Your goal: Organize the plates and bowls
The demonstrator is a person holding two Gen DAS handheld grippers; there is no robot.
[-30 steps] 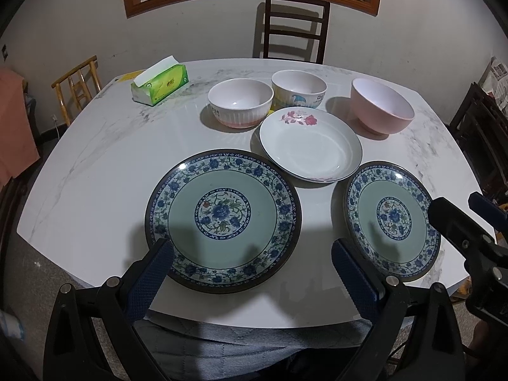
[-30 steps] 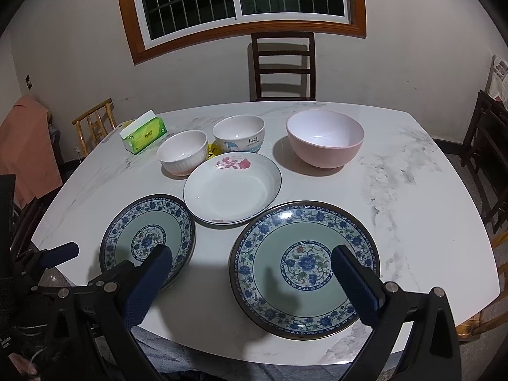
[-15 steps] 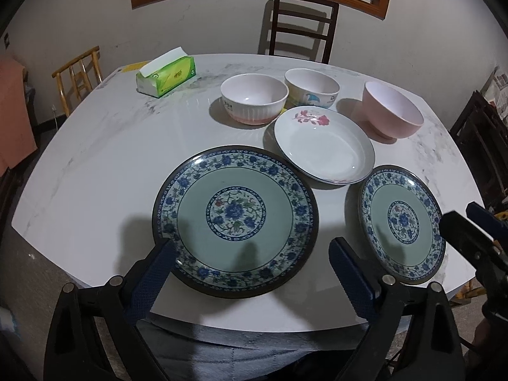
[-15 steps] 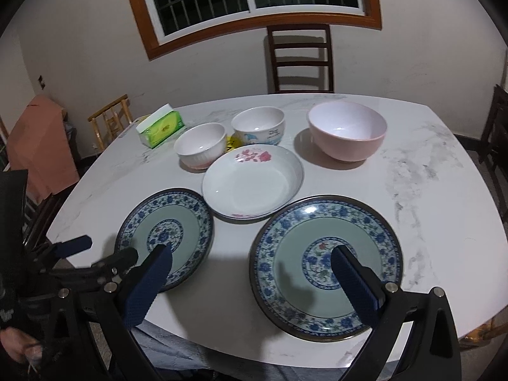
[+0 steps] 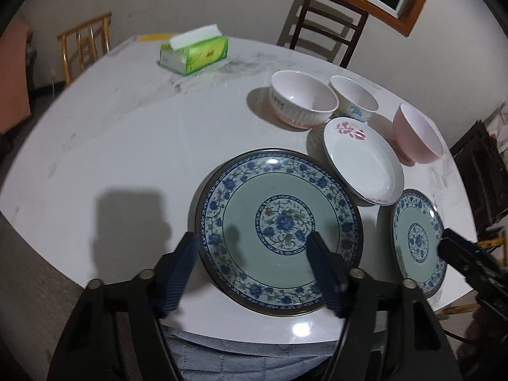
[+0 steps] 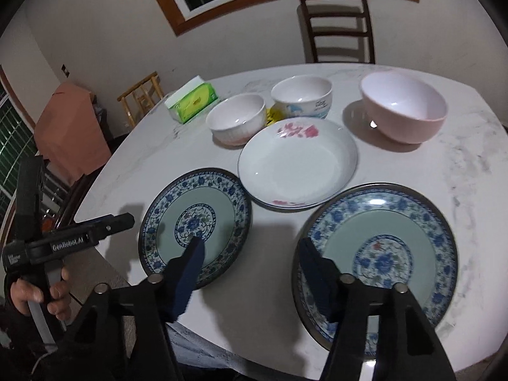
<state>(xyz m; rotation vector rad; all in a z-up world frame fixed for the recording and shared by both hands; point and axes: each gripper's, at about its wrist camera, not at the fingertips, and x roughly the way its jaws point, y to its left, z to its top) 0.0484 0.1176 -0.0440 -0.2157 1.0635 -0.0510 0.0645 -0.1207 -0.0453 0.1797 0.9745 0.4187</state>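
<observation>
Two alike blue-flowered plates lie near the table's front edge: the left plate (image 5: 279,231) (image 6: 193,228) and the right plate (image 5: 417,241) (image 6: 377,254). Behind them sit a white plate with pink flowers (image 5: 365,165) (image 6: 298,165), a ribbed white bowl (image 5: 301,101) (image 6: 236,119), a white bowl with a blue picture (image 5: 354,98) (image 6: 301,95) and a pink bowl (image 5: 416,133) (image 6: 403,111). My left gripper (image 5: 252,263) (image 6: 117,222) hovers over the left plate's near part, jaws closing, gripping nothing. My right gripper (image 6: 252,254) (image 5: 454,250) hangs above the gap between both plates, jaws closing, holding nothing.
The white marble table (image 5: 127,146) carries a green tissue box (image 5: 193,52) (image 6: 193,100) at the back left. A dark chair (image 6: 336,25) stands behind it and a wooden chair (image 5: 85,47) to the left. A hand (image 6: 38,292) holds the left gripper.
Both grippers' jaws have narrowed from wide open. The left gripper has shifted sideways and rolled, so the table looks tilted. The right gripper has dropped closer to the plates.
</observation>
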